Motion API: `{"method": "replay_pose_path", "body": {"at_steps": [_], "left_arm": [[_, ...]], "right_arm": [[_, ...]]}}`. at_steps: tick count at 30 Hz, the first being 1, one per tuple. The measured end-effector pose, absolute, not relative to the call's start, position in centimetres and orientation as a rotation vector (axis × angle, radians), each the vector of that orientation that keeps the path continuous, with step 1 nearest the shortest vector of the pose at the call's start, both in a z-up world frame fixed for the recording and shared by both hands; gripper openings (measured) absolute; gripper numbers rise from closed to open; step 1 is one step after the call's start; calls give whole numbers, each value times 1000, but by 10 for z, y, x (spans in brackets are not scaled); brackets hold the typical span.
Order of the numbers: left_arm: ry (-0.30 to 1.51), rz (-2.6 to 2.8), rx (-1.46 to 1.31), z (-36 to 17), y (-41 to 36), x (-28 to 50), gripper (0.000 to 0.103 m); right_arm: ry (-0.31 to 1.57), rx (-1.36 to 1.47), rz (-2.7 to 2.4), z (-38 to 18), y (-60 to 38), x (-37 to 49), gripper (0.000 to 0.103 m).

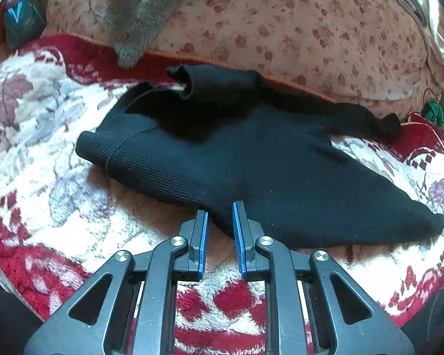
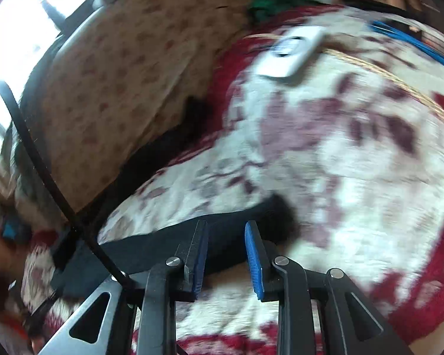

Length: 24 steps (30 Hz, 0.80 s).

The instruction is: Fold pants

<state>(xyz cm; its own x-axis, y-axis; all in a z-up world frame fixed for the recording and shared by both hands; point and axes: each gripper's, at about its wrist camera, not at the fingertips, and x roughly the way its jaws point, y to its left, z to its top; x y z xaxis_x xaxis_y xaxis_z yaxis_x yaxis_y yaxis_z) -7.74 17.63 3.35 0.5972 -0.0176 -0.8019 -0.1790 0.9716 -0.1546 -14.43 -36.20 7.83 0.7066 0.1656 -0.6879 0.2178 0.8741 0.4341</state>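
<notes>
Across mid frame of left view: black pants (image 1: 251, 159) on fuzzy blanket (image 1: 44, 136), one leg rumpled up top, so fold barely begun imo. Left gripper (image 1: 220, 217) released, fingers straddling near hem. Right gripper (image 2: 226, 230) released too, at pants edge, view blurry.

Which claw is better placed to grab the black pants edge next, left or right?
Probably the left claw: it is open with the near edge of the black pants between its tips. The right claw is open at a pant end, but its view is blurred.
</notes>
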Motion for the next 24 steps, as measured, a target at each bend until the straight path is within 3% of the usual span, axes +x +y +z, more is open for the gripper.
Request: {"method": "replay_pose_path", "body": {"at_steps": [2,11,14,19,24], "left_arm": [[927,92,-260,32,179,-77,15],[927,92,-222,30,173,-74,15],[935,97,-218,28,170,-71,15],[923,97,-187,33,165,-68,15],[919,84,-192,31,168,-69,15]], "right_arm": [[814,498,26,76,-348,-129,49],[1058,72,166,23,-287,-53,49],[995,-89,139,19,-271,-47,45],[959,-20,59,8,-279,-12,41],[930,366,117,42,-319,-39,41]]}}
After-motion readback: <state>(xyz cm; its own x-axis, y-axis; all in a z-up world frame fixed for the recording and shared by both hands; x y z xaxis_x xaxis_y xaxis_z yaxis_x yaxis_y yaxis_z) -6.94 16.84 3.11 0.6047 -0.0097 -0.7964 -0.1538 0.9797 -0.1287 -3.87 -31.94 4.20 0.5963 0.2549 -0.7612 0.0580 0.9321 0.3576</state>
